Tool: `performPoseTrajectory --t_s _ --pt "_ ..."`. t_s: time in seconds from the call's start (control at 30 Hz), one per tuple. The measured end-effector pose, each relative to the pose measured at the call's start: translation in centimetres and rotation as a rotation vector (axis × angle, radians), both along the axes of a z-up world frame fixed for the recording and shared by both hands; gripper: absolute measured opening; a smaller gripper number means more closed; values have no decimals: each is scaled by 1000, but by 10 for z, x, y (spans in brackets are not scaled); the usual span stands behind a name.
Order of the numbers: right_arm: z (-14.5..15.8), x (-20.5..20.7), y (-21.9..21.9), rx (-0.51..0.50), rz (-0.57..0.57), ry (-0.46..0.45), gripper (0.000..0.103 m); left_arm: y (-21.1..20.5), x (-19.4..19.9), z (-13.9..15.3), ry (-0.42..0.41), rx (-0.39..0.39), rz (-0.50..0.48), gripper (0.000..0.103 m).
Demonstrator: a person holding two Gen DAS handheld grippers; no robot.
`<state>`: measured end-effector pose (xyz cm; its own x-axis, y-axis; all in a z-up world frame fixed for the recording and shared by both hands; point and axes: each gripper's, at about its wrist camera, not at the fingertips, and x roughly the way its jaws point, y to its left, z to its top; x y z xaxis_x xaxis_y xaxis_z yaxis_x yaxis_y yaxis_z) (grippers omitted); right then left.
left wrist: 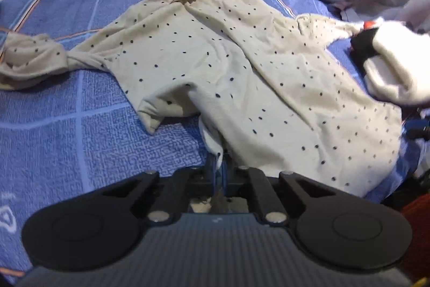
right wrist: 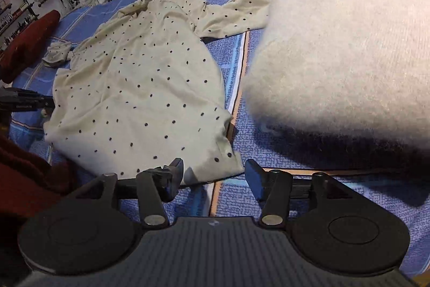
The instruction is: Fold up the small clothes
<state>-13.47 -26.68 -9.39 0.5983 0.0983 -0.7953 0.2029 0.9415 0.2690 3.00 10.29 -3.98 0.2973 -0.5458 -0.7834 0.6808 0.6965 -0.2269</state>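
Spotted top spread on the bed, one hem corner pinched, the other not yet taken

The left gripper (left wrist: 219,166) has its jaws closed on the hem of the cream dotted top (left wrist: 215,58), while the right gripper (right wrist: 213,174) has its jaws wide open around the other hem corner, gripping nothing. If only the left lifts, I'd expect the cloth to skew and bunch. The top lies loosely flat on the blue bedspread (left wrist: 67,139), rumpled down the middle, one sleeve (left wrist: 35,58) twisted, a fluffy white sleeve (right wrist: 349,58) looming close beside it
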Motion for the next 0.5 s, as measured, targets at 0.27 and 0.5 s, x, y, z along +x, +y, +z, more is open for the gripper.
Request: performPoseTrajectory --t_s 0.27,0.5 --pt "-17 -2 8 -109 214 -73 94 93 -33 48 66 -98 281 4" --pt "-21 16 5 -17 299 -120 77 154 -66 34 164 -44 454 4"
